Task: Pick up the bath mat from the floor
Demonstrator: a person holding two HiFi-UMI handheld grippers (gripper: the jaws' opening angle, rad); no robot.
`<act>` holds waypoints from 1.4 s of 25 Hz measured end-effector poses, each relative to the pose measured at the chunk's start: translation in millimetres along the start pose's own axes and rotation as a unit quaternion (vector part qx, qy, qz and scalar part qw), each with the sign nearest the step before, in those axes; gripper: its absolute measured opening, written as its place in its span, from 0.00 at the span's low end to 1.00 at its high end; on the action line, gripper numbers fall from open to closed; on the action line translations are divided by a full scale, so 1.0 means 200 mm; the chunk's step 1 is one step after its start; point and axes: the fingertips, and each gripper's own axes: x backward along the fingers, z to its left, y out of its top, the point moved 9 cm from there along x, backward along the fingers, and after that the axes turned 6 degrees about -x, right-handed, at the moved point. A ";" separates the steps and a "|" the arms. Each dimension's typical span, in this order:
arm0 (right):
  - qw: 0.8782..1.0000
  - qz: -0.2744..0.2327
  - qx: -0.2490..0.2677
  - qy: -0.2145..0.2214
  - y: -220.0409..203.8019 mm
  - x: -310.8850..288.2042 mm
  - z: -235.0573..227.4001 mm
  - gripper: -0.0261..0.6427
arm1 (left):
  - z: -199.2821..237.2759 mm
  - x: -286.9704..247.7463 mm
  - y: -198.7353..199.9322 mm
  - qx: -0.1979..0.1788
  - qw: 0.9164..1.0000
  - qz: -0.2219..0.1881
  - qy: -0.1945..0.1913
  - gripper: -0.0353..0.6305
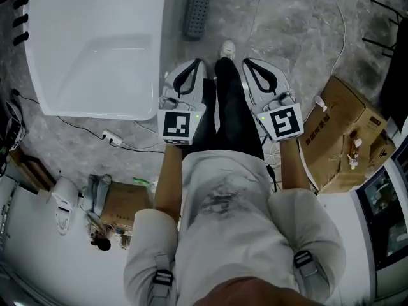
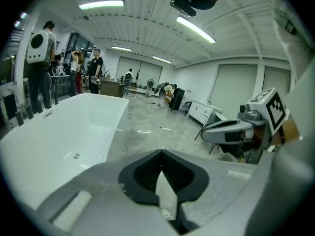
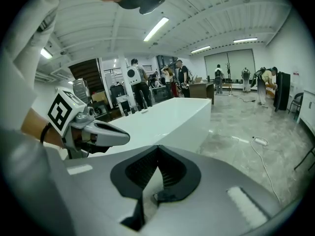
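The bath mat (image 1: 197, 9) is a grey perforated strip lying on the marble floor by the bathtub's far right corner, ahead of my foot (image 1: 227, 47). My left gripper (image 1: 198, 63) and right gripper (image 1: 246, 62) hang side by side either side of my dark trouser leg, well short of the mat. In the left gripper view the left gripper (image 2: 161, 152) has its jaws closed tip to tip with nothing between them. The right gripper (image 3: 157, 147) looks the same in its own view, shut and empty. Neither gripper view shows the mat.
A white bathtub (image 1: 95, 43) fills the upper left. Cardboard boxes (image 1: 347, 132) stand at the right, another box (image 1: 121, 206) at lower left. A power strip (image 1: 111, 136) and cables trail on the floor. Several people (image 2: 39, 68) stand far off.
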 end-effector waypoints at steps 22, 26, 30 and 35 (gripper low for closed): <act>0.999 0.047 -0.009 0.011 -0.70 -0.50 -0.34 0.04 | 0.14 -0.62 -0.71 0.003 0.998 0.063 0.011 0.06; 0.999 0.050 -0.014 0.014 -0.80 -0.61 -0.37 0.04 | 0.18 -0.72 -0.85 0.008 0.997 0.073 0.013 0.06; 0.998 0.057 -0.021 0.012 -0.92 -0.72 -0.42 0.04 | 0.25 -0.80 -0.99 0.019 0.996 0.083 0.025 0.06; 0.997 0.070 -0.026 0.014 -1.08 -0.85 -0.50 0.04 | 0.30 -0.94 -1.17 0.015 0.994 0.105 0.022 0.06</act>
